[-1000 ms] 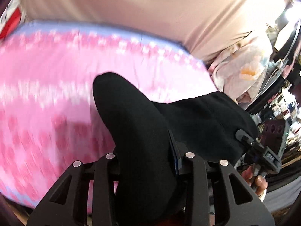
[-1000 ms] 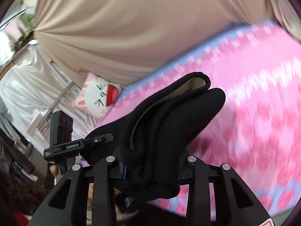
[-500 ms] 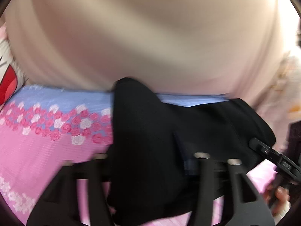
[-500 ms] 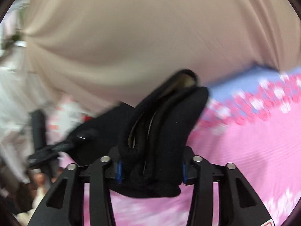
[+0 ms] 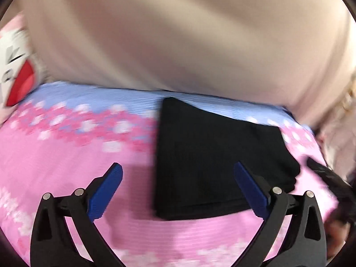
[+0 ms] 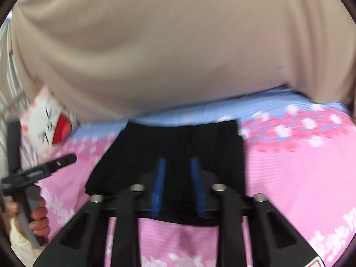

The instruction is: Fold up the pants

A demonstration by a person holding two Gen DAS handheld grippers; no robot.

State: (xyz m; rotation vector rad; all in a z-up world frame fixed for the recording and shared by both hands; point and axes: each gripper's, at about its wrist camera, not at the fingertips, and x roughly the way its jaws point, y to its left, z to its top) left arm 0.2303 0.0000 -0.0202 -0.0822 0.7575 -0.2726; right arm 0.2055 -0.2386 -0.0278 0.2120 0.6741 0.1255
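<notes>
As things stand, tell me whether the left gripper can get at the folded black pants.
Probably yes. The left gripper has just been opening its jaws, which stand wide with nothing pinched between them. The folded black pants lie flat on the pink bedspread right ahead of its fingers, with nothing in the way.

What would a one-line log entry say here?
pants: folded on bedspread | left hand-held gripper: just opened wide, empty | right hand-held gripper: just closing, narrow gap, empty

The black pants (image 5: 213,162) lie folded into a flat, compact rectangle on the pink flowered bedspread (image 5: 66,155), near its blue edge.
</notes>
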